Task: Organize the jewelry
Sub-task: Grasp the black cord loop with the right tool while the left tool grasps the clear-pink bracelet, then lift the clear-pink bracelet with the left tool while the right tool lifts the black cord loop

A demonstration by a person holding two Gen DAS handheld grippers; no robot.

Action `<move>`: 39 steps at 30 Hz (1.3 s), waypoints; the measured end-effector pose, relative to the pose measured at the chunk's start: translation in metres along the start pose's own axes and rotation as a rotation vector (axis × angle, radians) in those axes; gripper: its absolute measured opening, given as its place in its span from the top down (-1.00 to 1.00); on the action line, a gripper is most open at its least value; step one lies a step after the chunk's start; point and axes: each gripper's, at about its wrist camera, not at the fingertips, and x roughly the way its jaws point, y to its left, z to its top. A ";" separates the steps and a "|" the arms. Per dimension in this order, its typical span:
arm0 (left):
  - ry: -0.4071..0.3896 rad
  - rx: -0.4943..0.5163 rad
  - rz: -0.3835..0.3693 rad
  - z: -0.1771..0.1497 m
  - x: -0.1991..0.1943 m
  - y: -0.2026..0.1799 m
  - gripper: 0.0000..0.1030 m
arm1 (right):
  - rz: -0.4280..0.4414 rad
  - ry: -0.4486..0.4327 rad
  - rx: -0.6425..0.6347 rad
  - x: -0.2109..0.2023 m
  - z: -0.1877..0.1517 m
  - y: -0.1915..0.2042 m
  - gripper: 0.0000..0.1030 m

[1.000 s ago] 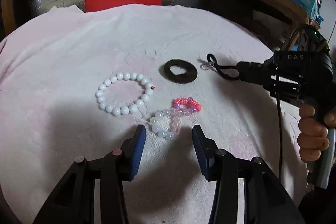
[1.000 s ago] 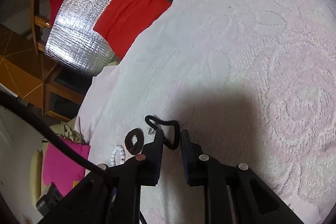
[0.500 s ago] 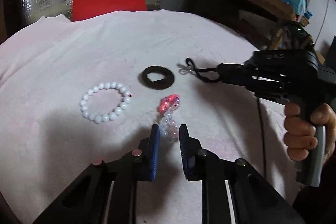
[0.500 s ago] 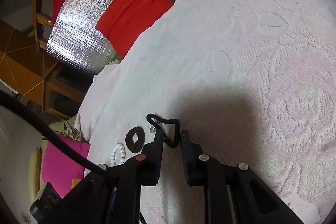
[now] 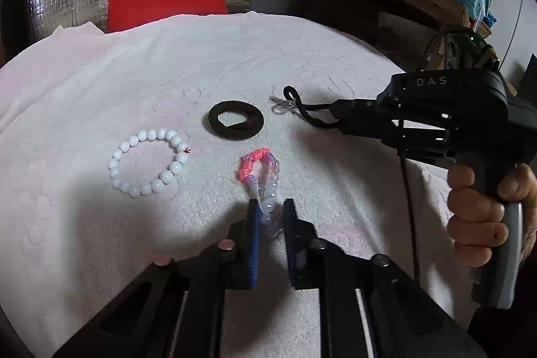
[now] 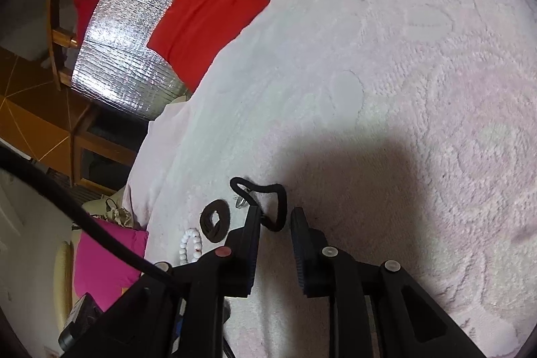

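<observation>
Left gripper (image 5: 270,217) tilts down, clamped on the pink beaded bracelet (image 5: 260,176). Right gripper (image 6: 276,220), marked "DAS", is opening around the black cord (image 6: 268,193), pads off it.

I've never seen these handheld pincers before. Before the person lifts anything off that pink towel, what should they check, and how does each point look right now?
1. Left gripper shut on the pink, purple and clear beaded bracelet: ok.
2. Grip secure enough to lift: cannot tell; only its clear end is pinched.
3. Right gripper around the black cord with a small silver ring: not ok, jaws opening, cord lies loose between them.
4. White bead bracelet apart from it: ok.
5. Black fabric ring apart too: ok.
</observation>
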 end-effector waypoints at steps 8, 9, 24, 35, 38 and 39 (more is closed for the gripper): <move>-0.022 -0.022 0.006 -0.003 -0.017 0.002 0.85 | -0.004 -0.046 -0.028 0.003 -0.003 0.006 0.78; -0.029 -0.027 0.008 -0.002 -0.020 0.004 0.85 | -0.001 -0.051 -0.034 0.001 -0.003 0.008 0.78; -0.154 -0.107 0.040 -0.008 -0.097 0.032 0.85 | 0.095 -0.099 -0.144 -0.030 -0.021 0.052 0.84; -0.156 -0.145 0.064 -0.025 -0.119 0.048 0.85 | -0.051 -0.107 -0.108 -0.042 -0.021 0.048 0.74; -0.160 -0.152 0.067 -0.024 -0.121 0.052 0.85 | -0.093 -0.084 -0.046 -0.034 -0.013 0.028 0.52; -0.160 -0.154 0.066 -0.023 -0.121 0.053 0.85 | -0.098 -0.081 -0.031 -0.032 -0.011 0.025 0.51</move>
